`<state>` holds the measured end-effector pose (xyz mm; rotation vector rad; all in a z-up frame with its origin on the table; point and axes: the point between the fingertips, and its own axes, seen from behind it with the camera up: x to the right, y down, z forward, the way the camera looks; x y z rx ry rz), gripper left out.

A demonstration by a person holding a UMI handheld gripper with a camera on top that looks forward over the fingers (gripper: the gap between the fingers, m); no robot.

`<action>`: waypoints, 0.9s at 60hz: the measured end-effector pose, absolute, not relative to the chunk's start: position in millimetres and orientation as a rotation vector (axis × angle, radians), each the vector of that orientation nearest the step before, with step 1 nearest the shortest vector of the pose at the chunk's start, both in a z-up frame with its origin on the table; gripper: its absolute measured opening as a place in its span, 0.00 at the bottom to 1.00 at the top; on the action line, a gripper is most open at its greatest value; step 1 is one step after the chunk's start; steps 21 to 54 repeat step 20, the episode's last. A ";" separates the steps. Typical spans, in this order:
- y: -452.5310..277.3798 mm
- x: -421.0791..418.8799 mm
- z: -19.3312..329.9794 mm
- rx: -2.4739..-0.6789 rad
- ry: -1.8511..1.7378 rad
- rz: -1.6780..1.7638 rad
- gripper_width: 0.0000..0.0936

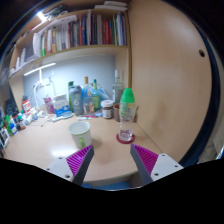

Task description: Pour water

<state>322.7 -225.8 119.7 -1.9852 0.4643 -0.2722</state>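
**Gripper open, nothing held, cups ahead on bench**

The gripper (110, 158) is seen with its two purple pads (80, 158) spread apart; nothing is clamped between them. A pale green paper cup (81, 133) is set upright on the light wooden bench (45, 150), just ahead of the left finger. A clear glass tumbler (126, 126) is placed to its right on a red coaster (125, 140), apart from the cup, ahead of the right finger. A green-capped bottle (127, 101) is seen right behind the tumbler. Assorted bottles and jars (80, 98) are lined up along the back wall, beyond both cups. A shelf of books (85, 30) is mounted above. Water level in the tumbler cannot be told.
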 end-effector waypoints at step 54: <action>-331.5 164.0 211.4 -1.937 0.454 -0.191 0.89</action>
